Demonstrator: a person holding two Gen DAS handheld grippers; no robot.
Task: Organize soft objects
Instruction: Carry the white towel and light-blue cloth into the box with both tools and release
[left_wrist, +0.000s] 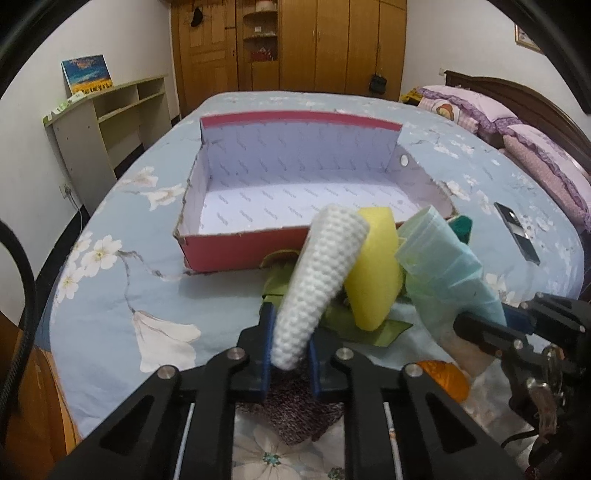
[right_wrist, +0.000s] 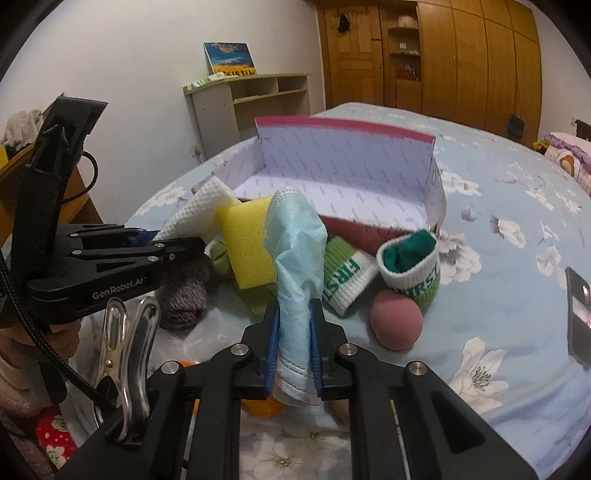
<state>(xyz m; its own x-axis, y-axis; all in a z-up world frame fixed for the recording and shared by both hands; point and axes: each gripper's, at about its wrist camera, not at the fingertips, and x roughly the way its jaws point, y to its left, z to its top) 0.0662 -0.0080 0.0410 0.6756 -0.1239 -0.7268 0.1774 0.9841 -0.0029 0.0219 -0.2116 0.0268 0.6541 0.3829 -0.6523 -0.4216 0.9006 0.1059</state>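
Observation:
My left gripper (left_wrist: 290, 341) is shut on a white waffle-knit cloth (left_wrist: 321, 273), held up above the bed; the cloth also shows in the right wrist view (right_wrist: 199, 214). My right gripper (right_wrist: 294, 332) is shut on a light blue face mask (right_wrist: 295, 254), also seen in the left wrist view (left_wrist: 443, 269). A red cardboard box (left_wrist: 236, 247) with a white patterned inside stands open just beyond both grippers. A yellow sponge (right_wrist: 247, 247), green-and-white socks (right_wrist: 410, 269), a pink ball (right_wrist: 397, 319) and a dark knit piece (right_wrist: 184, 291) lie on the bed in front of the box.
The floral blue bedspread (left_wrist: 129, 280) covers the bed. A black phone (right_wrist: 578, 314) lies at the right. Pillows (left_wrist: 480, 107) lie at the headboard. A shelf unit (left_wrist: 110, 122) stands by the wall; wooden wardrobes (left_wrist: 314, 44) stand behind. A green cloth (left_wrist: 280, 280) lies under the sponge.

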